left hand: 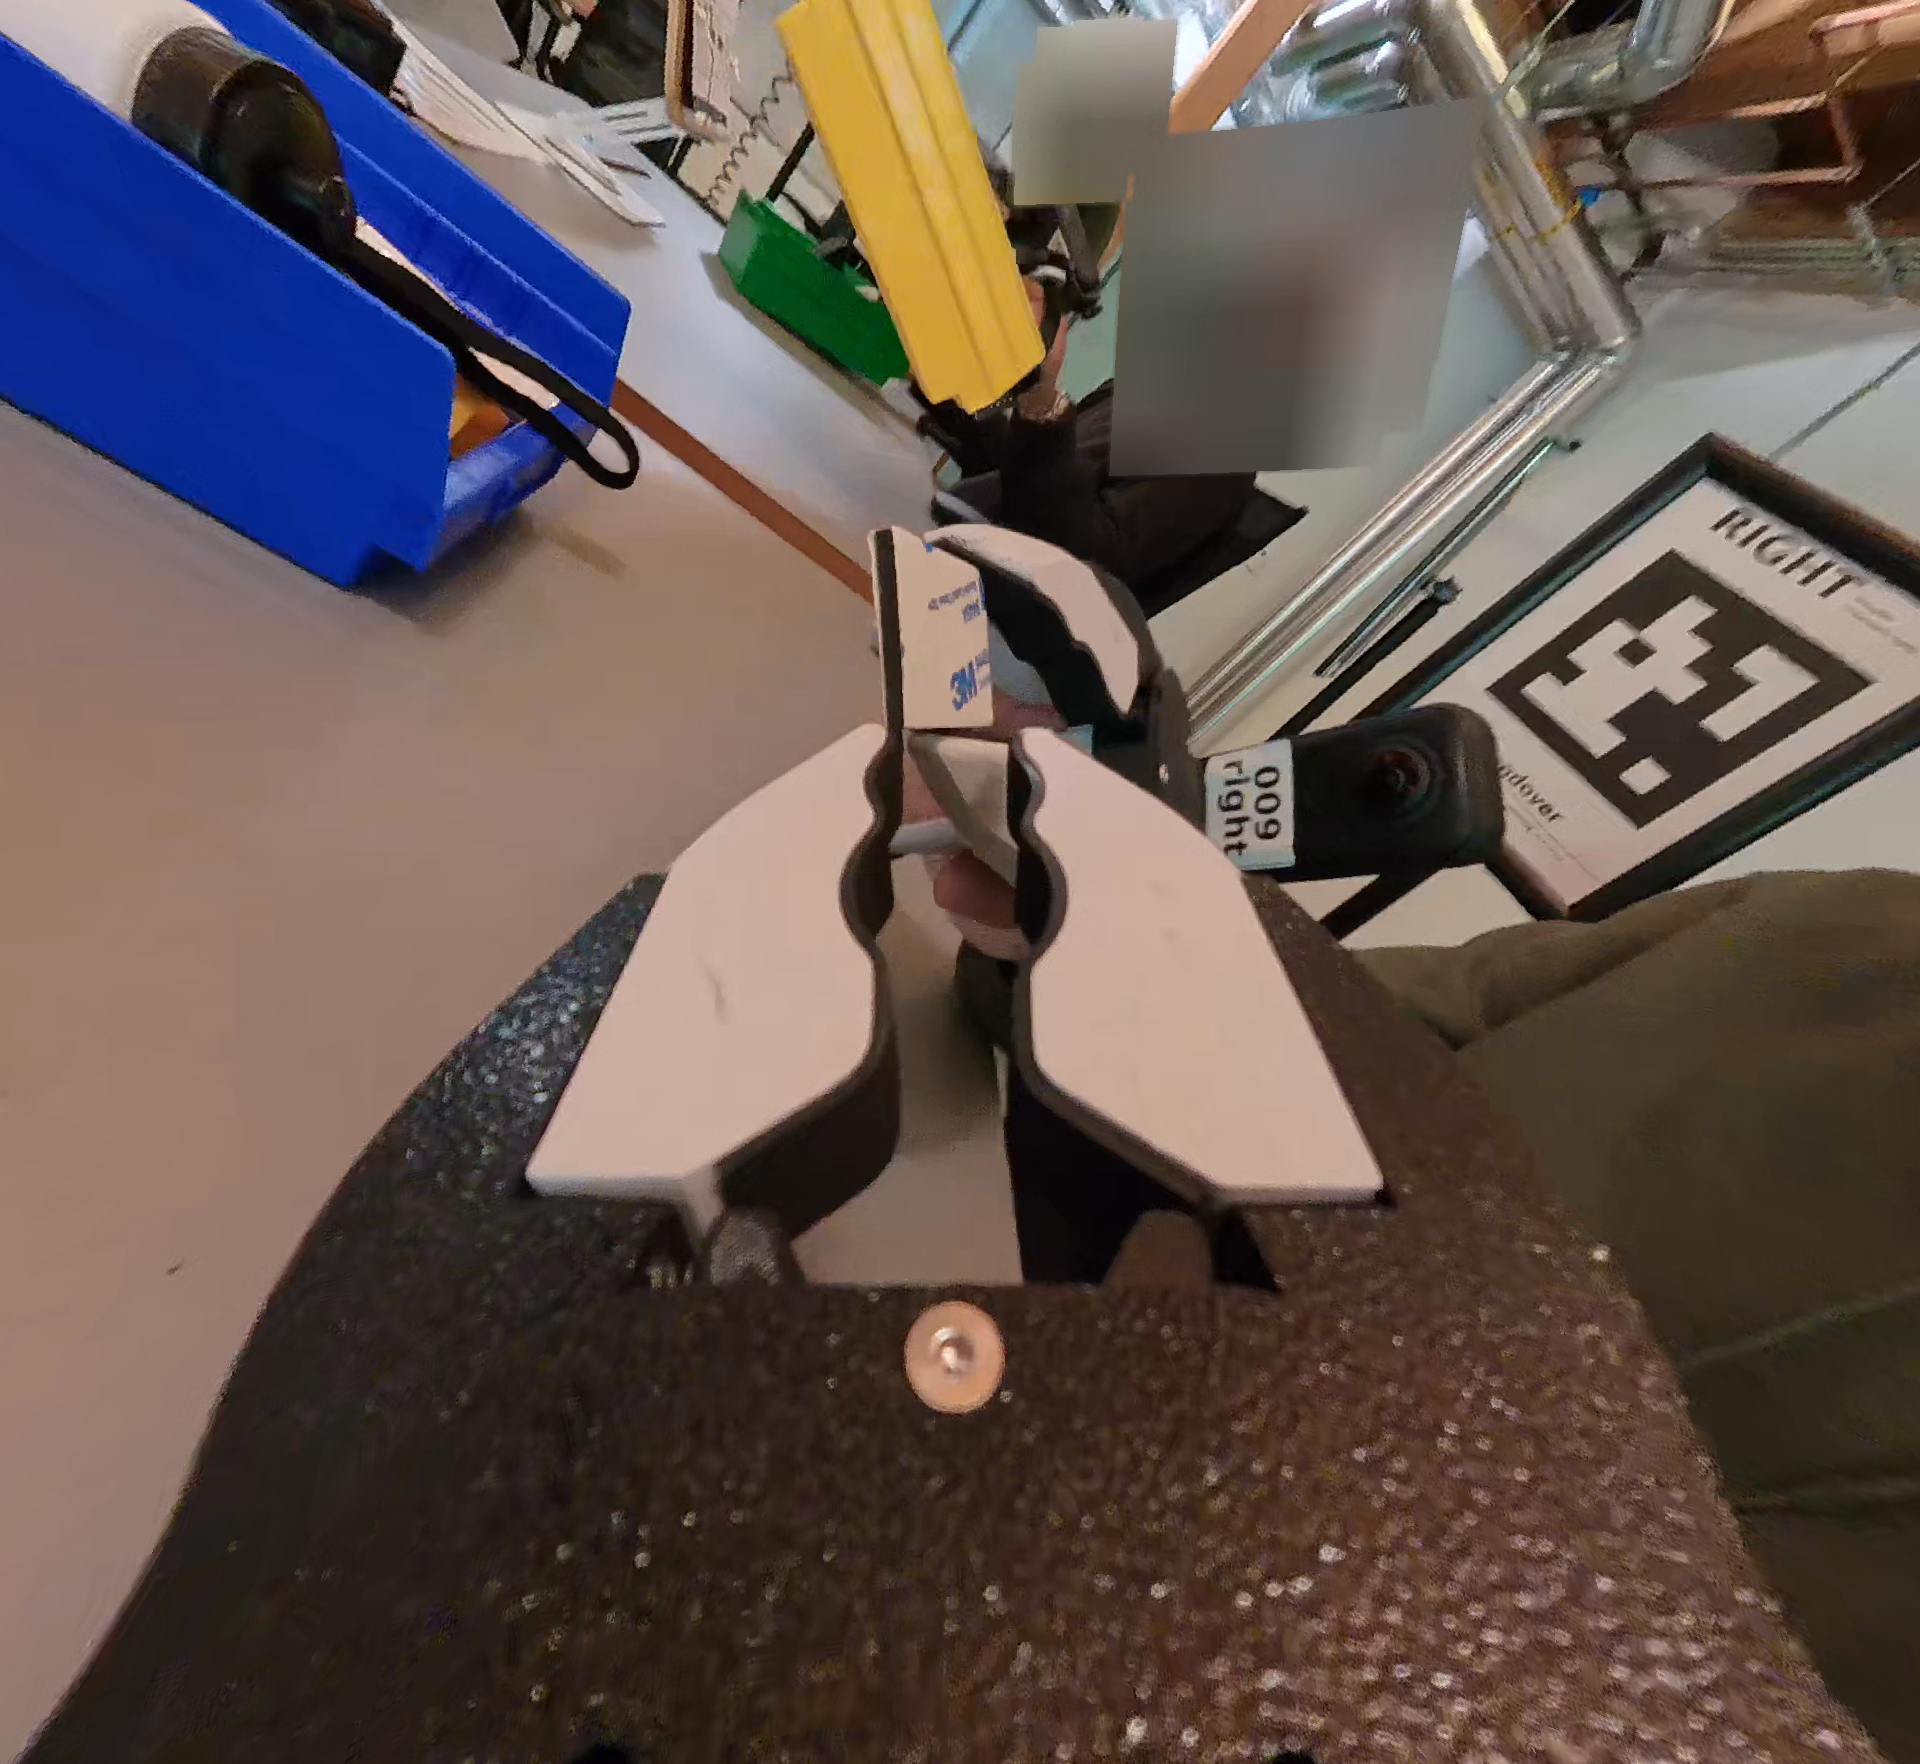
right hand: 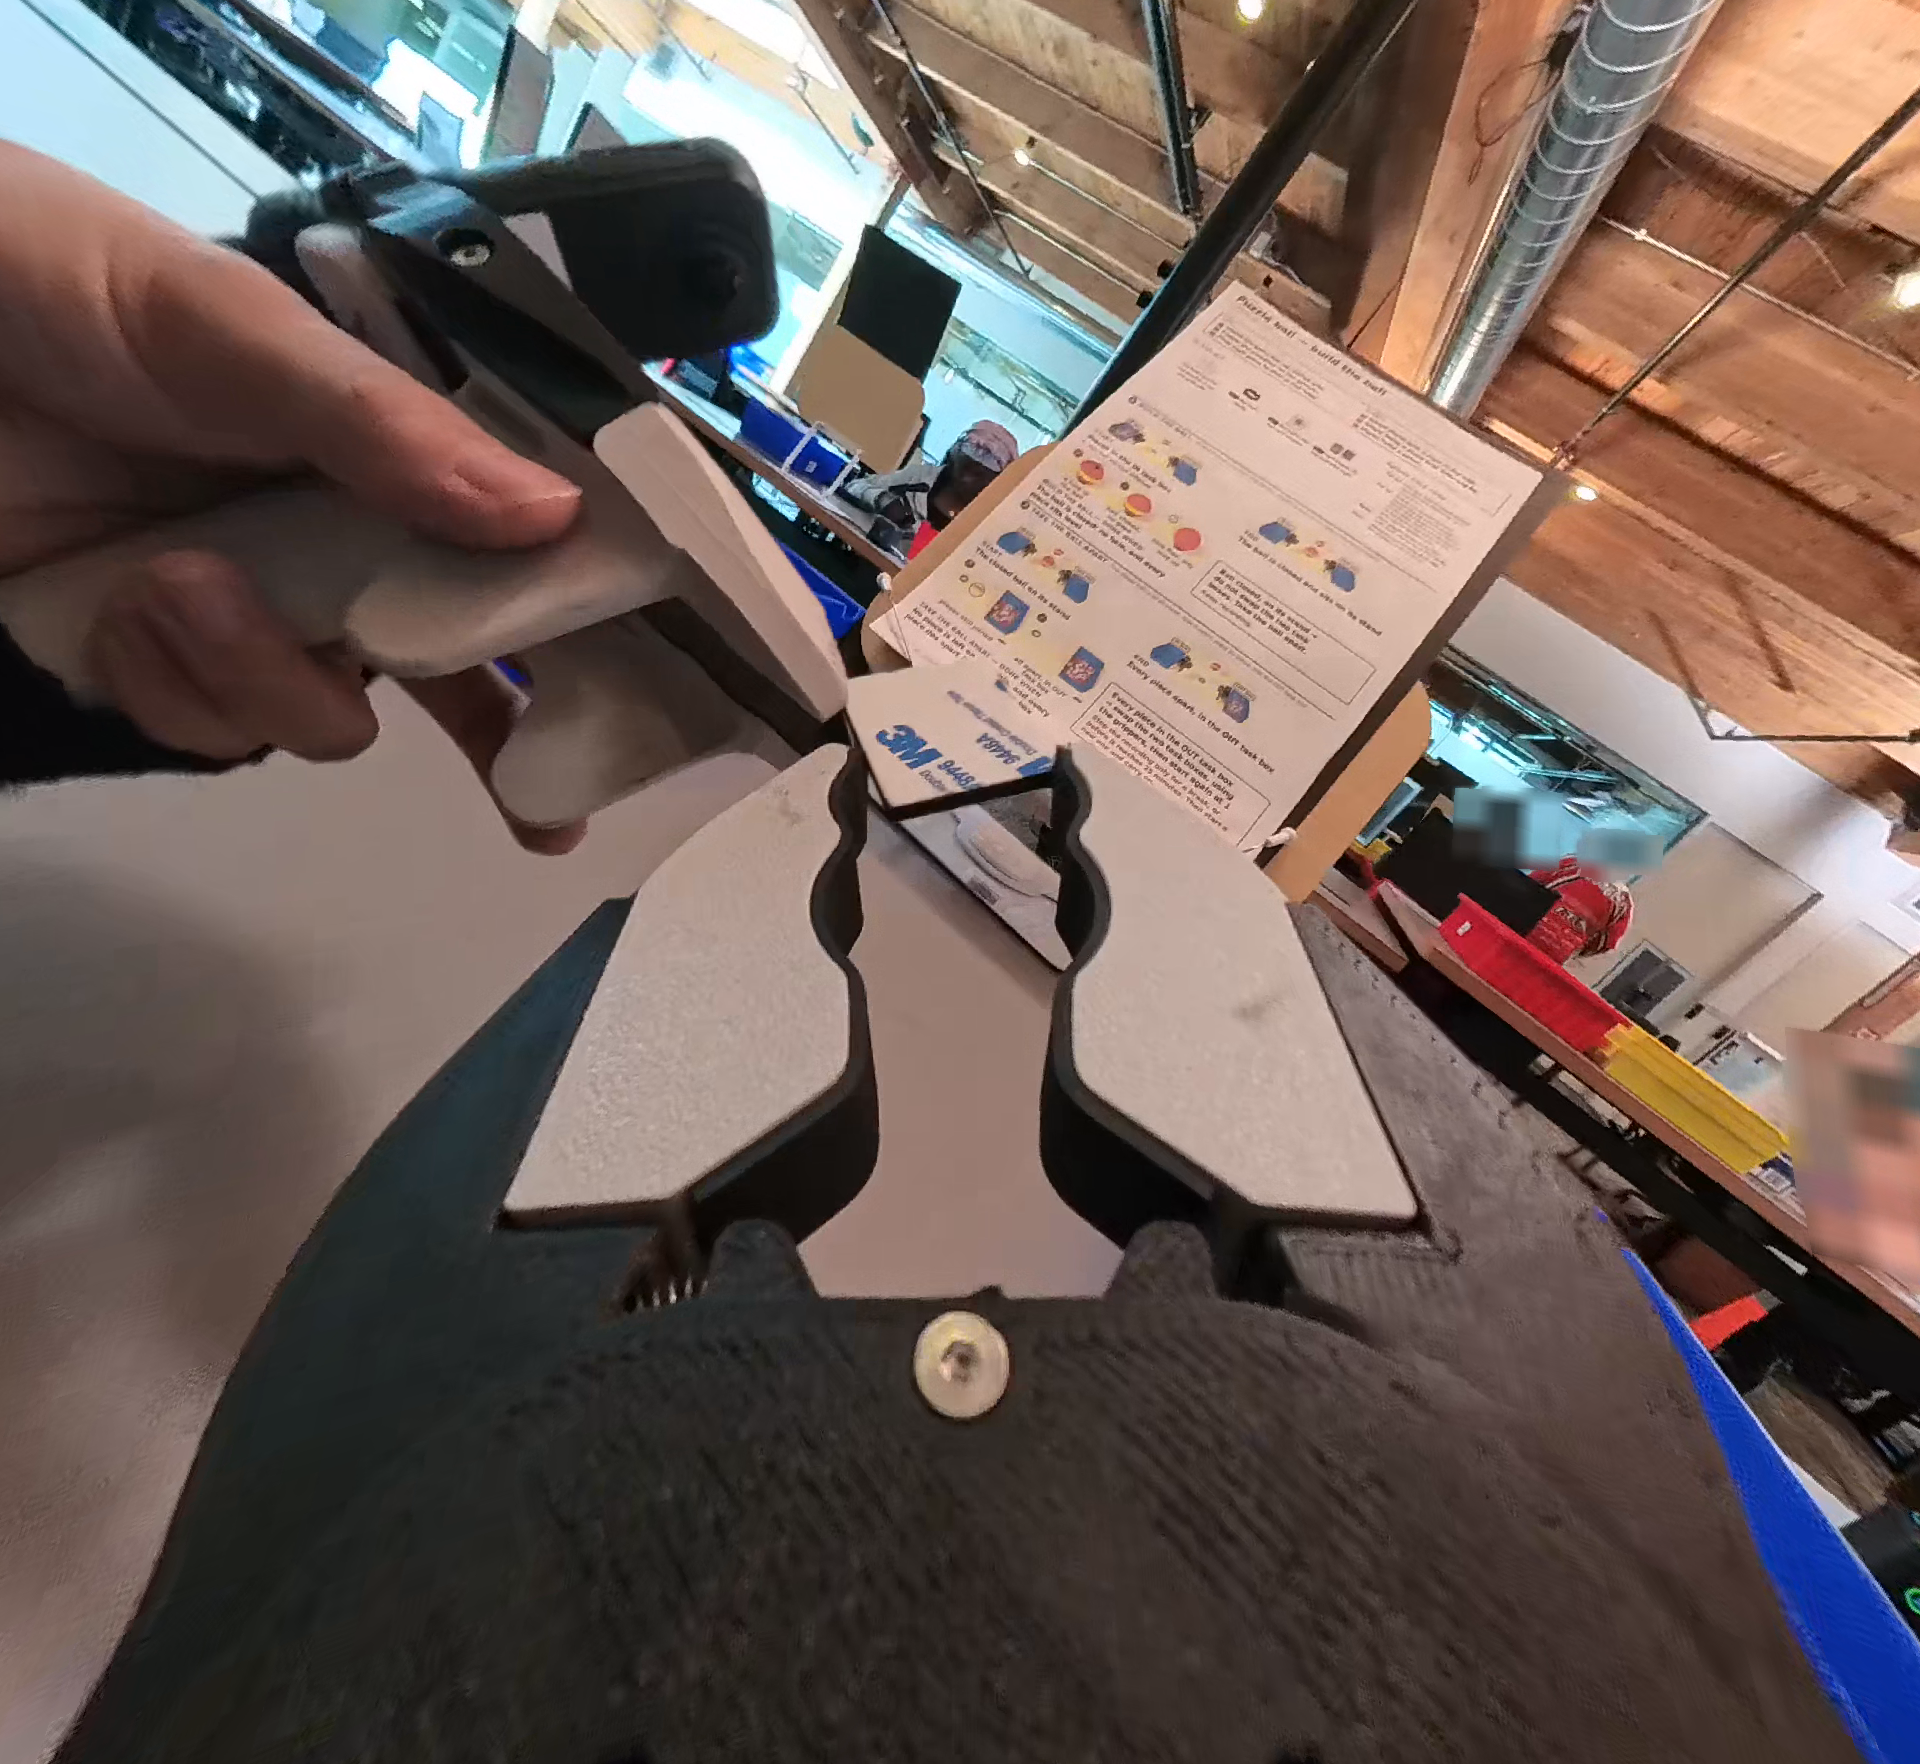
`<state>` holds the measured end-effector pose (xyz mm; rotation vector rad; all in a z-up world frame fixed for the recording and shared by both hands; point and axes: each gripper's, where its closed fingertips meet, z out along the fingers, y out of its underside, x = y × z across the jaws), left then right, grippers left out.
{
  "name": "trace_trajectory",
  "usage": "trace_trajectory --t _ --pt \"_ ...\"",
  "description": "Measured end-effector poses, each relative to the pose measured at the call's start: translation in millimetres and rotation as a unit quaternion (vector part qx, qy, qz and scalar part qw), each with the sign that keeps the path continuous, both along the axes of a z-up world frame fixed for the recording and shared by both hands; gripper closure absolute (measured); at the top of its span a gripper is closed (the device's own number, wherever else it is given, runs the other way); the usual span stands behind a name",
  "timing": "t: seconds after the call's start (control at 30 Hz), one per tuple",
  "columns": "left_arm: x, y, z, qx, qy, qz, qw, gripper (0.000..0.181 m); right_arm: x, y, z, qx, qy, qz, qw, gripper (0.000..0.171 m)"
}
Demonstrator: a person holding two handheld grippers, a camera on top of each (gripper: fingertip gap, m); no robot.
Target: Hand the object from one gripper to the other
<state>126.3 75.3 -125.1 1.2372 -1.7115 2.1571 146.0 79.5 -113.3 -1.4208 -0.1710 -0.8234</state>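
Observation:
The object is a thin square pad [left hand: 940,644] with white backing paper and a black edge. In the right wrist view the pad [right hand: 935,748] spans the gap between my right gripper's [right hand: 956,769] two fingertips, which clamp it edge to edge. In the left wrist view the right gripper's fingers [left hand: 1060,613] meet the pad at its top and bottom. My left gripper [left hand: 951,748] is open just below the pad, its left tip beside the pad's lower corner. In the right wrist view one left finger [right hand: 727,551] touches the pad's upper corner, and a hand [right hand: 208,426] holds that gripper.
A grey table [left hand: 260,831] lies below. A blue bin [left hand: 260,343] with a black-capped roll stands at the left, with a yellow part [left hand: 914,197] and a green bin [left hand: 800,280] behind. A framed marker board [left hand: 1714,675] stands at the right. An instruction sheet [right hand: 1195,571] stands ahead.

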Motion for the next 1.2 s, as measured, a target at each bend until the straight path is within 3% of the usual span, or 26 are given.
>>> trace_trajectory --t 0.27,0.4,0.53,0.67,0.77,0.93,1.03,1.2 --pt "2.9 -3.9 7.9 -0.066 0.016 -0.002 0.998 0.158 -0.8 -5.6 10.5 0.031 -0.009 -0.002 0.999 0.137" --pt "5.5 -3.1 12.5 -0.085 0.005 0.014 0.996 0.173 -4.3 -1.2 6.3 0.023 -0.011 0.004 1.000 0.137" --pt "4.5 -2.5 10.7 -0.069 0.000 0.012 0.998 0.177 -3.9 0.6 3.7 0.016 -0.004 0.007 1.000 0.138" --pt "5.2 6.9 2.8 0.014 -0.029 0.027 0.999 0.178 -9.8 2.4 -8.5 -0.043 0.053 0.094 0.993 0.128" --pt "-1.9 15.8 -16.1 0.133 -0.035 0.008 0.990 0.178 -17.9 -5.6 -17.0 -0.101 0.126 0.173 0.972 0.127" --pt "-25.0 11.4 -46.2 0.348 -0.115 -0.063 0.928 0.178 -35.8 -3.9 -24.8 -0.143 0.171 0.221 0.949 0.142" --pt "-34.1 -0.8 -53.5 0.376 -0.145 -0.101 0.909 0.178 -49.4 2.2 -35.1 -0.170 0.169 0.245 0.939 0.153" --pt "-33.7 -2.9 -56.2 0.383 -0.158 -0.106 0.904 0.178 -53.2 0.7 -43.7 -0.203 0.175 0.255 0.929 0.163"
